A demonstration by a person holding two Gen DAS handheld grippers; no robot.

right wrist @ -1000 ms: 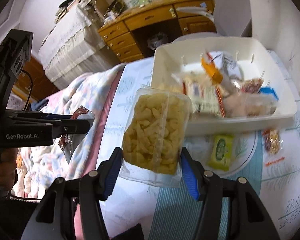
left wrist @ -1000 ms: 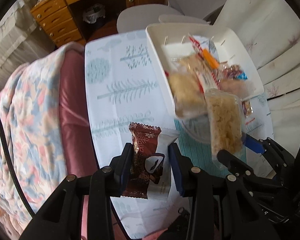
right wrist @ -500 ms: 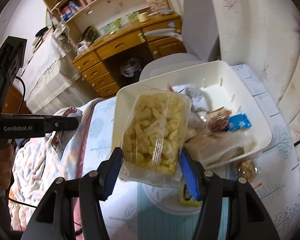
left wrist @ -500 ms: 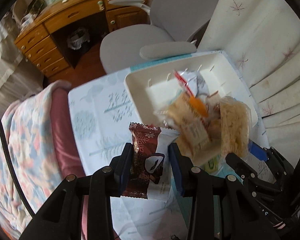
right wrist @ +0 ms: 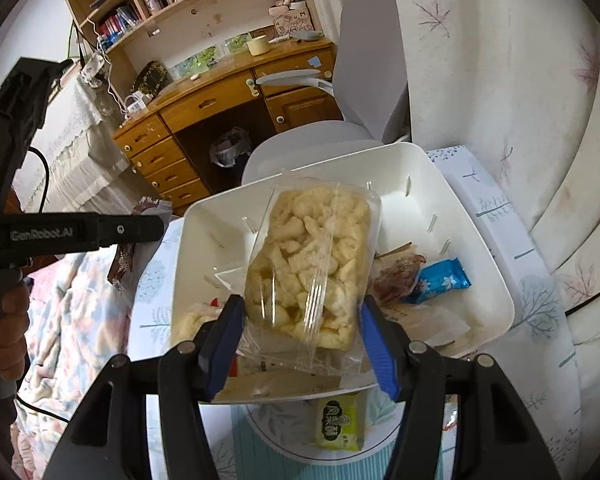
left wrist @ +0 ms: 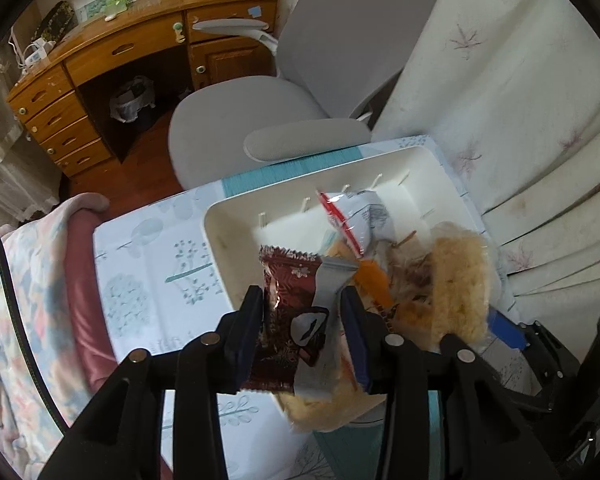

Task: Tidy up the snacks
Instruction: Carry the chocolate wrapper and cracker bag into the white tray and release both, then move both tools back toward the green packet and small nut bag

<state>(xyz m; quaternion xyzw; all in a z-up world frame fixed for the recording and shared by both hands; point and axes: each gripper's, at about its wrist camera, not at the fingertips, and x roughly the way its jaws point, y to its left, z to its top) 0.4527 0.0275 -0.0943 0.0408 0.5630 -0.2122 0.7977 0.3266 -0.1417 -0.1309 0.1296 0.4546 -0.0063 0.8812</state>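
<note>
A dark red and grey snack packet (left wrist: pixel 292 320) sits between the pads of the left gripper (left wrist: pixel 303 334), whose jaws are opening, above the near left corner of the white bin (left wrist: pixel 228 240). The right gripper (right wrist: pixel 300 344) clamps a clear bag of pale puffed snacks (right wrist: pixel 312 260) over the same bin, where a blue wrapper (right wrist: pixel 440 280) and other packets lie. A green packet (right wrist: pixel 336 424) rests on a plate (right wrist: pixel 276 432) in front of the bin.

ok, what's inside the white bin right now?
In the bin: a blue packet, a reddish-brown wrapper and pale packets at the near wall. The held puff bag covers the middle.
</note>
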